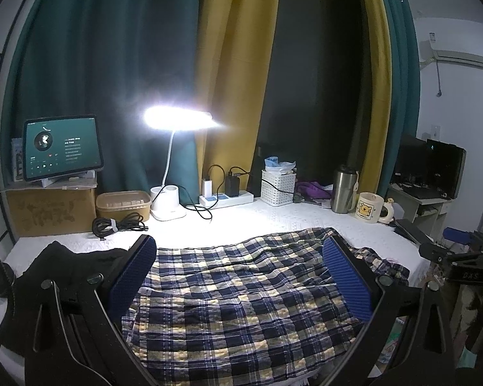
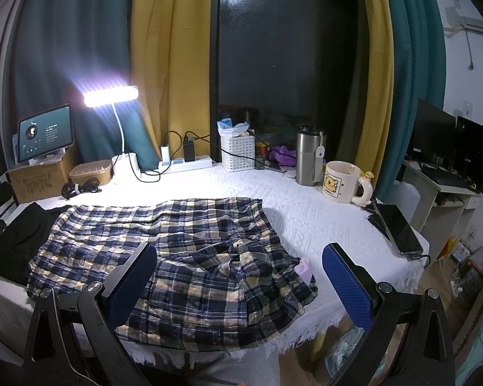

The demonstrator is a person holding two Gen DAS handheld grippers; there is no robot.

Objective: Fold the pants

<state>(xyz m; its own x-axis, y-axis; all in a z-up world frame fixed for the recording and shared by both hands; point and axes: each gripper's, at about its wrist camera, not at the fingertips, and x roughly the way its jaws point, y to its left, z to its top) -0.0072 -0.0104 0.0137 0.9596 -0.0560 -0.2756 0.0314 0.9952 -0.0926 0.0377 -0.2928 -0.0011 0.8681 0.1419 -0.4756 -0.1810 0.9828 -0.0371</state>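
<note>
One pr plaid pants [image 2: 164, 251] lies lengthwise left-right.

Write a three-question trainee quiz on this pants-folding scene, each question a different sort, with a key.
1. True or false: the left gripper is shut on the pants.
2. Multiple choice: what stands nearest the mug? A) flask B) tablet C) lamp
3. Fill in: the phone lies on the table's ____ edge, seen from the right wrist.

Key: 1 false, both grippers' jaws are open above the pants, including the right gripper; 2 A; 3 right.
</note>
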